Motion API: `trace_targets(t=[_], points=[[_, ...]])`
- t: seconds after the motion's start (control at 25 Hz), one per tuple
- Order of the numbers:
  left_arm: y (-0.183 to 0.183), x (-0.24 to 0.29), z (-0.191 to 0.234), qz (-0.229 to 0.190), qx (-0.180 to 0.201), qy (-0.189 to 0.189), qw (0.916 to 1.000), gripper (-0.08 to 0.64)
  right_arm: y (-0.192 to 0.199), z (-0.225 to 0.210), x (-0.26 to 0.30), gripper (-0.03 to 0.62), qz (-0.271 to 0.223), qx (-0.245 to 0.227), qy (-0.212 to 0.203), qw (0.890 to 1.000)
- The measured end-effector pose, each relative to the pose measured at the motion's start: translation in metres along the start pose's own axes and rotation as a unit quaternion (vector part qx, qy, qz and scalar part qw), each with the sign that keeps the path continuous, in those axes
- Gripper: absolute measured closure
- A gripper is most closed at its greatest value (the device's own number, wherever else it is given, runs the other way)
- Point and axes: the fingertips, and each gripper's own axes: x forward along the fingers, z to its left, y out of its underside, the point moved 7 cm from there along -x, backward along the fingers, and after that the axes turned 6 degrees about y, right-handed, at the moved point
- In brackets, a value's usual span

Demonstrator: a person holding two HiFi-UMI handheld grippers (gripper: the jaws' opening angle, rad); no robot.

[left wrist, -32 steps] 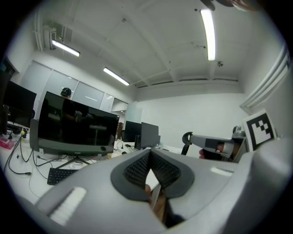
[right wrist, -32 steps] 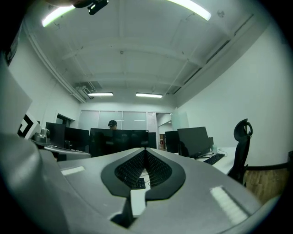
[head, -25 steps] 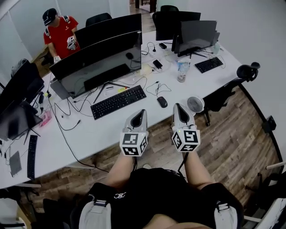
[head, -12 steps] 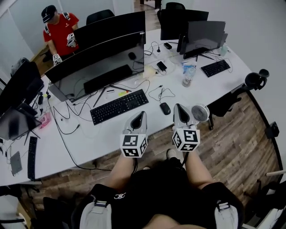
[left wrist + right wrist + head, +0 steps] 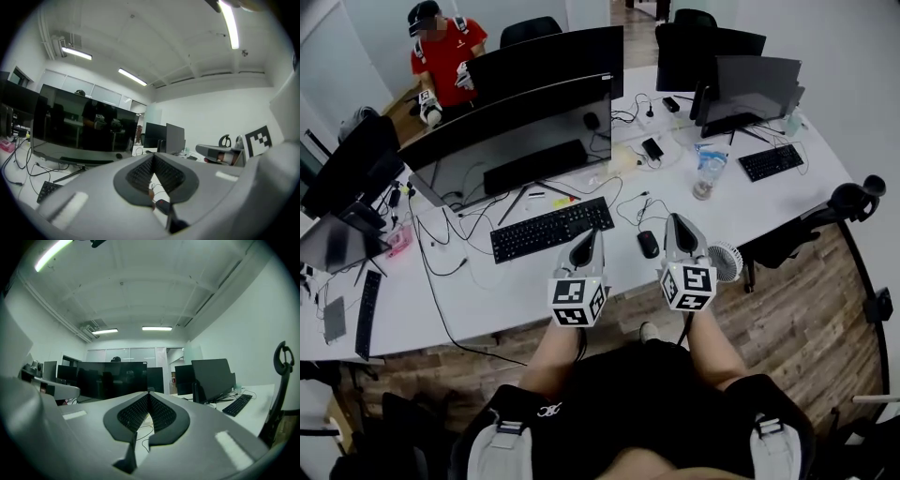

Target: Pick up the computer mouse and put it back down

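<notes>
A black computer mouse [image 5: 648, 244] is seen from the head view lying on the white desk [image 5: 487, 291], near its front edge, held by neither gripper. At 9 o'clock from the mouse a black keyboard [image 5: 551, 230] lies, with thin cables looped between them. At 3 o'clock, just beside the mouse in the picture, the right gripper [image 5: 677, 225] is held level; the left gripper [image 5: 591, 232] is at 9 o'clock, over the keyboard's near corner. A small white fan [image 5: 725, 262] stands at 4 o'clock, a clear bottle [image 5: 708, 173] at 1 o'clock, and a wide curved monitor [image 5: 516, 141] at 11 o'clock. A person in a red shirt [image 5: 445, 52] is seated at the far side.

The jaws cannot be read from the head view; the gripper views supply that. In the left gripper view, the left gripper [image 5: 153, 159] is shown with its ribbed pads met at the tips and nothing clamped. In the right gripper view, the right gripper [image 5: 148, 394] is likewise closed on nothing. Ceiling lights, seen only in these two views, are shown overhead. A second keyboard [image 5: 239, 405] is seen at 3 o'clock in the right gripper view.
</notes>
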Motion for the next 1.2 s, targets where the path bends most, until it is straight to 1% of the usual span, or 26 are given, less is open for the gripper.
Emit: trace_targets(t=[0.2, 0.32, 0.56, 0.68, 0.96, 1.2], points=[[0.003, 0.004, 0.007, 0.002, -0.003, -0.026, 0.9997, 0.508, 0.01, -0.004, 0.022, 0.581, -0.004, 0.003, -0.011, 1.0], [0.001, 0.005, 0.011, 0.001, -0.003, -0.038, 0.9993, 0.508, 0.02, -0.004, 0.036, 0.534, 0.005, 0.005, -0.021, 1.0], [0.0, 0.004, 0.017, 0.004, 0.002, -0.062, 0.9981, 0.508, 0.056, -0.001, 0.062, 0.405, 0.055, 0.004, -0.047, 0.997], [0.001, 0.003, 0.02, 0.008, 0.004, -0.073, 0.9973, 0.508, 0.079, -0.001, 0.072, 0.373, 0.085, 0.001, -0.047, 0.995], [0.005, -0.001, 0.026, 0.011, 0.005, -0.101, 0.9948, 0.508, 0.137, -0.006, 0.086, 0.339, 0.162, -0.019, -0.037, 0.986], [0.005, -0.001, 0.028, 0.016, 0.006, -0.111, 0.9937, 0.508, 0.18, -0.01, 0.091, 0.339, 0.224, -0.034, -0.034, 0.973]])
